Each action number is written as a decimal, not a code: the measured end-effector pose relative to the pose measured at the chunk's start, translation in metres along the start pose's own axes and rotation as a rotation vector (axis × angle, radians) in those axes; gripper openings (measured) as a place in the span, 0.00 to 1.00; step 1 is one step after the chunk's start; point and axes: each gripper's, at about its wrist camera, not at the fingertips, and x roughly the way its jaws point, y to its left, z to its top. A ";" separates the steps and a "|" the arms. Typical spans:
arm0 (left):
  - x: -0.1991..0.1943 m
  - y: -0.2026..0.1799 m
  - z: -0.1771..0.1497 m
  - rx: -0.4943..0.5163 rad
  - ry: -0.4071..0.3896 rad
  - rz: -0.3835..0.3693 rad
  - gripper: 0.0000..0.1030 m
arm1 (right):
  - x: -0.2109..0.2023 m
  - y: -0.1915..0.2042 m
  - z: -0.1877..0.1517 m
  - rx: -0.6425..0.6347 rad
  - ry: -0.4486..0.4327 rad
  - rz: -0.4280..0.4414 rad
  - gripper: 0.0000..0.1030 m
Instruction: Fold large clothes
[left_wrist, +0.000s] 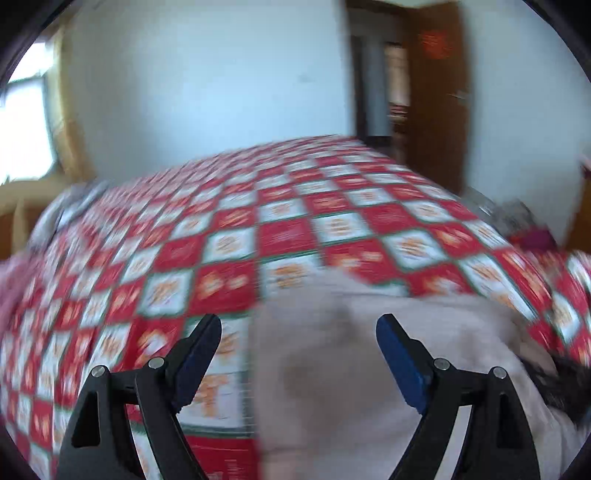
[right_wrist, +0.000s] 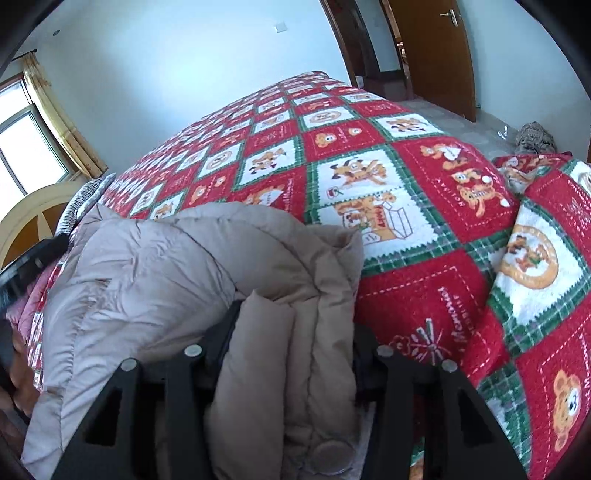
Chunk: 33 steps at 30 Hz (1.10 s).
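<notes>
gripping a fat roll of the beige puffer coat, the right gripper has its two black fingers squeezed against either side of a thick bunched fold at the bottom middle of the right wrist frame. the padding bulges up between them, so it's clamped on bulk rather than on a clean edge. the rest of the coat spreads up and to the left of that frame, lying on the red and white checked bedspread that covers the whole bed.

the left gripper is a different story: fingers spread wide apart at the bottom of the left wrist frame, blue pads showing, nothing between them. the coat sits right under and ahead of it, filling the lower middle and lower right, with a dark furry bit at the right edge, maybe hood trim, too smeared to say. that whole view is motion blurred.

what could go wrong, my guess:
- slick puffy fabric held as a wad could squirt out of the right fingers once it's lifted or pulled, and the fold falls apart.
- only one side is held, so dragging now would likely twist the coat instead of folding it flat.
- the left one closing blind on that soft mound could pinch bedspread along with the coat and haul the cover up.
- the bedspread already looks rumpled at the right of the right wrist frame, so it snags easily.
</notes>
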 end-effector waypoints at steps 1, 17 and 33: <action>0.015 0.012 0.001 -0.058 0.053 -0.005 0.84 | 0.000 0.001 0.000 -0.002 -0.002 -0.002 0.48; 0.112 -0.014 -0.011 -0.005 0.260 -0.086 0.96 | -0.006 0.011 -0.013 0.042 -0.061 -0.093 0.49; 0.000 -0.045 -0.018 0.183 0.197 -0.211 0.95 | -0.067 -0.005 -0.012 0.065 -0.026 0.053 0.59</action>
